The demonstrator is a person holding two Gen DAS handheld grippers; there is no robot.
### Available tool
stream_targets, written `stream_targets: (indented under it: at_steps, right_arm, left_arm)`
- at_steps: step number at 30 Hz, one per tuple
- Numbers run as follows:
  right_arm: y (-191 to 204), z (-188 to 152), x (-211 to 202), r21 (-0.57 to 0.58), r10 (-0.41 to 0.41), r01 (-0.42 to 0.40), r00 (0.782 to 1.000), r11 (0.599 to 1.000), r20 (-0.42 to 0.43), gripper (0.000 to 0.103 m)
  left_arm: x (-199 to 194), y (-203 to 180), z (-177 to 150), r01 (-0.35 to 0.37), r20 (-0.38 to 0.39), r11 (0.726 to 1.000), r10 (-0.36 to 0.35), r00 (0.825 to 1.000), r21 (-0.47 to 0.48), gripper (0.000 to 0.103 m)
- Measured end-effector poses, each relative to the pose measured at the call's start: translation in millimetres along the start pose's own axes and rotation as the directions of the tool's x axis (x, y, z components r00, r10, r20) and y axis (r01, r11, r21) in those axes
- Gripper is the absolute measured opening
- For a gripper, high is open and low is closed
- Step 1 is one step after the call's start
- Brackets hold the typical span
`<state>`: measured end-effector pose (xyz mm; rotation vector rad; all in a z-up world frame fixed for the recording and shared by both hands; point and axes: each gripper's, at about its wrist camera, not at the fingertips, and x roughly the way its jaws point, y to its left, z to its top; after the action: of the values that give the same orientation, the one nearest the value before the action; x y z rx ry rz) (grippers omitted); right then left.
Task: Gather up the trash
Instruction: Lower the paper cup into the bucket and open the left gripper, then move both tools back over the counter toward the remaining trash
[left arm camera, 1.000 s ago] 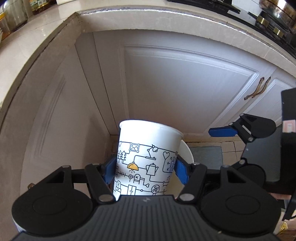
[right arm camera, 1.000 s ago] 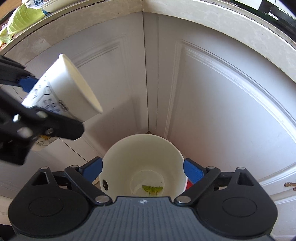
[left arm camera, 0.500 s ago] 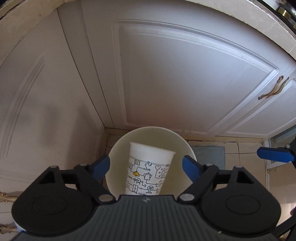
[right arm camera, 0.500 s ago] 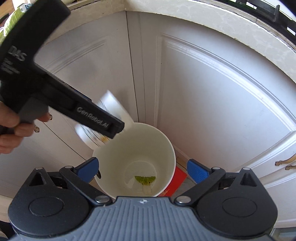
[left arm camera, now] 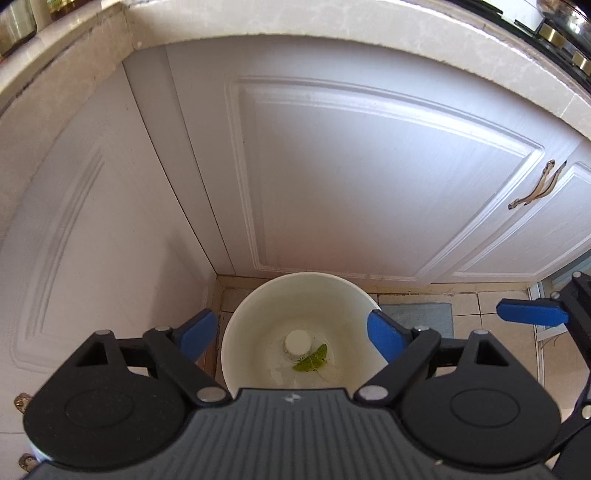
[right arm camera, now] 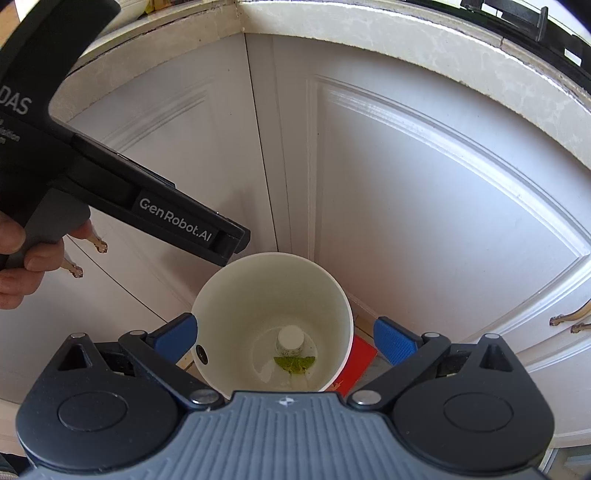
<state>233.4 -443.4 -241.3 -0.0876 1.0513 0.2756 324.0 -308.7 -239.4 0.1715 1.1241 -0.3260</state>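
My left tool (left arm camera: 291,334) hangs over the white bin (left arm camera: 236,332), its blue fingers (left arm camera: 384,338) spread wide on either side of the rim with nothing pinched between them; its jaws have just been opening. My right tool (right arm camera: 284,338) is likewise spread, blue pads apart on both sides of the same bin (right arm camera: 332,295), touching nothing that I can see.

Down at the bottom of the bin lies the paper cup (left arm camera: 297,341), seen end-on as a small white disc, with a green leaf scrap (left arm camera: 312,362) just beside it on the right. From my right tool's camera the cup (right arm camera: 290,339) sits just beyond the leaf (right arm camera: 293,363), the two touching or nearly so.

Beside the bin, on the floor to the right, a red flat thing (right arm camera: 360,360) shows from under the rim. A grey mat (left arm camera: 417,317) lies on the tiled floor (left arm camera: 491,332) further right.

My left hand (right arm camera: 22,266) grips the black handle of the left tool at the left edge of the right camera's view, above the bin.

Beyond, white cabinet doors (left arm camera: 369,184) meet in a corner, with brass handles (left arm camera: 535,190) on the right, and the pale worktop (left arm camera: 332,22) edge runs above them.
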Motion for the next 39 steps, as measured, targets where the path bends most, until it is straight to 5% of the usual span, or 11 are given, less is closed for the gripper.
stream_targets:
  at_steps: [6, 21, 39]
  right_arm:
    - [6.8, 0.9, -7.8, -0.007, -0.004, 0.004, 1.000, 1.000, 0.005, 0.103]
    - [32.1, 34.2, -71.4, -0.025, 0.016, -0.014, 0.997, 1.000, 0.076, 0.103]
    - [133.2, 100.8, -120.8, -0.150, 0.128, -0.101, 0.975, 0.984, 0.179, 0.103]
  left_arm:
    - [-24.7, -6.7, 3.0, -0.016, 0.029, 1.000, 0.016, 0.999, 0.009, 0.089]
    - [-156.1, 15.2, -23.3, -0.044, 0.140, 0.998, 0.050, 0.989, -0.043, 0.089]
    - [-252.0, 122.5, -77.8, -0.208, 0.230, 0.955, 0.256, 0.939, -0.213, 0.089]
